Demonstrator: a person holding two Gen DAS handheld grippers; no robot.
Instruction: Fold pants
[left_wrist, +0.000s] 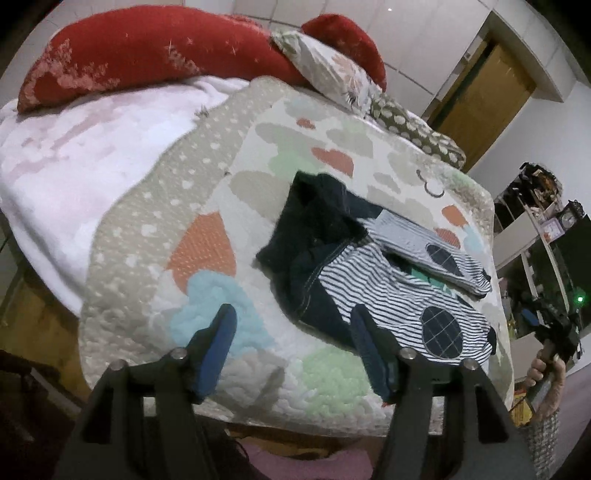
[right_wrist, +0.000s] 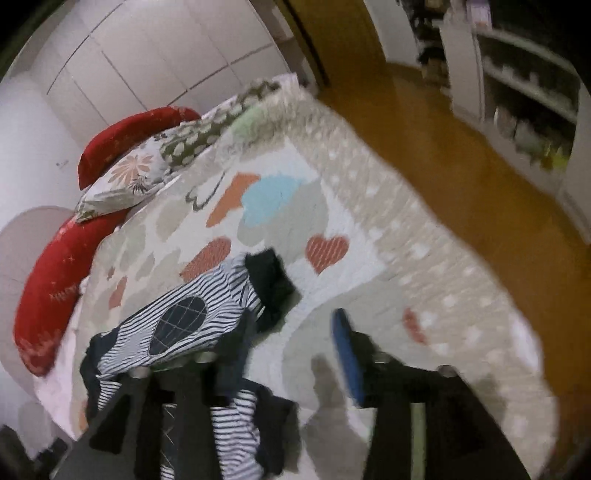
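Small striped navy-and-white pants (left_wrist: 399, 295) with round checked knee patches and dark navy cuffs lie rumpled on a quilted bedspread (left_wrist: 207, 258). My left gripper (left_wrist: 291, 347) is open and empty, just above the quilt, with its right finger at the pants' near edge. In the right wrist view the pants (right_wrist: 184, 321) lie at the lower left, draped over my left finger. My right gripper (right_wrist: 280, 354) is open wide; only its blue right pad (right_wrist: 347, 354) shows clearly. This view is blurred.
Red pillows (left_wrist: 155, 55) and a floral pillow (left_wrist: 332, 70) lie at the bed's head, with a white blanket (left_wrist: 66, 162) on the left. A wooden door (left_wrist: 487, 96), shelves (left_wrist: 535, 229) and a wooden floor (right_wrist: 443, 155) are beyond the bed's edge.
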